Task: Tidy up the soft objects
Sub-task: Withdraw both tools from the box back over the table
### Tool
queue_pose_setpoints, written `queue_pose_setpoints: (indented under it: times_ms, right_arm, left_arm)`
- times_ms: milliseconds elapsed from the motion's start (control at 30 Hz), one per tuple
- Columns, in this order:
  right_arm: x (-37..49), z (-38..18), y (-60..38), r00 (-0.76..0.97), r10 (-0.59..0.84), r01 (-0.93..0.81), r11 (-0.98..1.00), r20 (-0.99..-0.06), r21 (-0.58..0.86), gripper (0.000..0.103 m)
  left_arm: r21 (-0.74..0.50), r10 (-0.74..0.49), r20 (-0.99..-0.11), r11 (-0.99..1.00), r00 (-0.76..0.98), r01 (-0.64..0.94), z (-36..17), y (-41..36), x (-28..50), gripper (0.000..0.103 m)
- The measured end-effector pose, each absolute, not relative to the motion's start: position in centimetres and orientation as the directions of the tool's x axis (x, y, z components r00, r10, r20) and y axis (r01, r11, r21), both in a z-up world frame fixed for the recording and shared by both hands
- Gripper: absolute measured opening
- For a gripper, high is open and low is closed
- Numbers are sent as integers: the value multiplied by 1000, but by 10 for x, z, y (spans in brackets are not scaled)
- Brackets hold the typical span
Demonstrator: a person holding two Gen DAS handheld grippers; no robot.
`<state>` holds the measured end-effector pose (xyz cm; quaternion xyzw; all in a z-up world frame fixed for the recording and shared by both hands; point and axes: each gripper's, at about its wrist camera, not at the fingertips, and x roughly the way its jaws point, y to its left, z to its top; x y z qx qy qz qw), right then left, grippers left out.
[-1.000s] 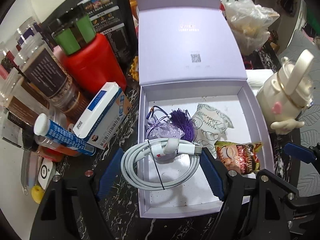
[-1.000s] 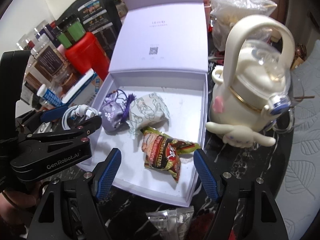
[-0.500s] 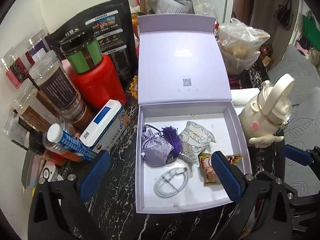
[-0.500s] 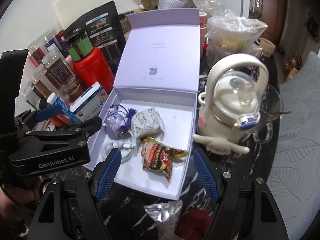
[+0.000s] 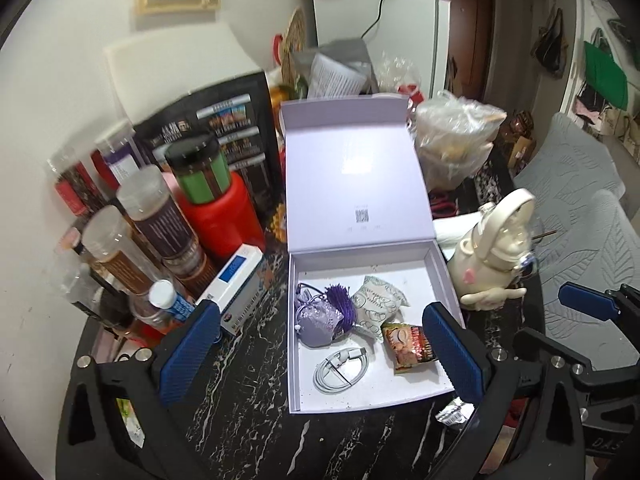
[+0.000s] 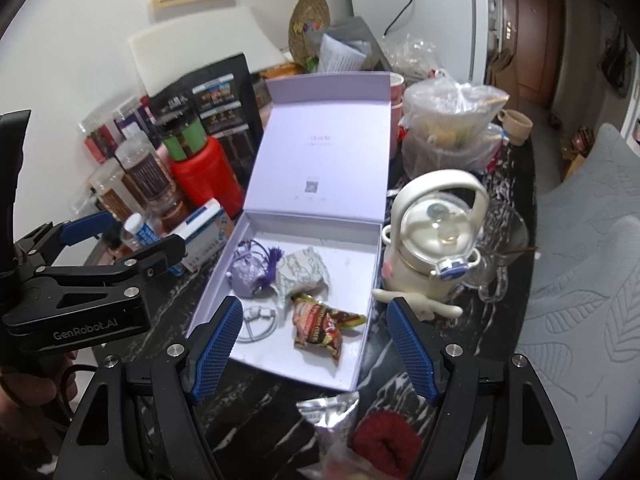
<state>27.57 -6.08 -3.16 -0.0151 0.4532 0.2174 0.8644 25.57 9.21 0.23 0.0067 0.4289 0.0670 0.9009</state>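
Lavender box is seen lid-up on the dark marble tabletop, near its middle; four soft items are held inside, toward the box's front. Purple sachet with tassel lies at the left wall; patterned pouch is touching it on the right; snack packet lies just beside the pouch toward the front right; coiled white cable rests at the front, apart from the walls.

Handling, as judged: all are taken to be light; the sachet and pouch are expected to squash, so a pinch across the bunched neck or middle is preferred; the packet is crinkly and likely slippery, best taken at a sealed end; the cable is springy, best gripped across the tied bundle.

Left hand-held gripper: spread wide, nothing held, nothing touched, raised over the box front. Right hand-held gripper: likewise spread, empty; a foil packet and a red knit item are noted outside the box at the front tabletop edge, below it.
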Motion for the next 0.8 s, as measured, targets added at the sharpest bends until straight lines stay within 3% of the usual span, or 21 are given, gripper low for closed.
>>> queue_pose_setpoints:
  times_ms: [800]
  right_arm:
    - [164,43,-103,598,368,-384,911,-712,149,77]
  left_arm:
    - [38,69,-668,998,741,-58,70,66,152,103]
